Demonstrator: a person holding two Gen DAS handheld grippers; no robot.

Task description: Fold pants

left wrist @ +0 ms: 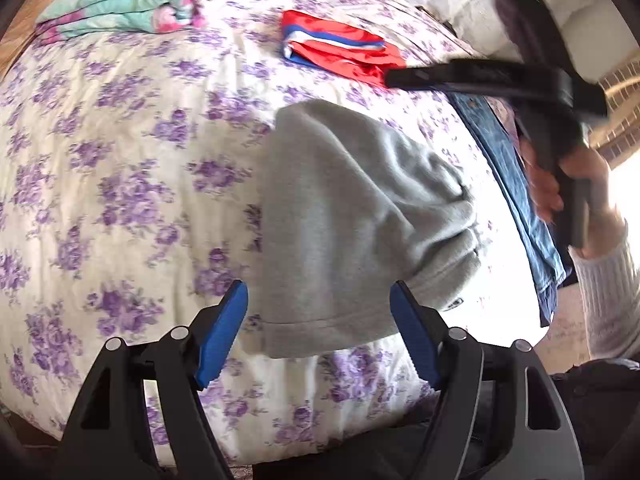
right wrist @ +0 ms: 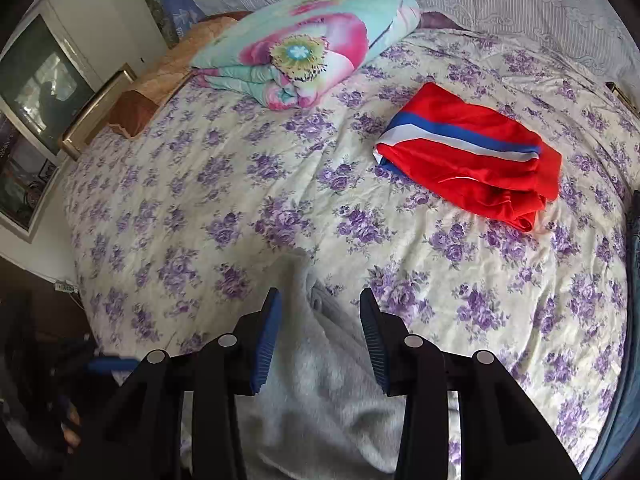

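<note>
No labels legible, grey pants point(left wrist: 360, 216) (folded), bedspread point(left wrist: 120, 160)

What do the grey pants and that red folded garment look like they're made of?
Grey pants: probably cotton fleece or sweatshirt knit; matte, fuzzy surface, soft thick folds, stitched hem. Red garment with blue and white stripes: likely thin synthetic, polyester or satin-like; it shines and creases sharply. Both are guesses from looks alone.

text: none legible | labels: none (small tag on grey pants point(left wrist: 454, 303) unreadable)
</note>
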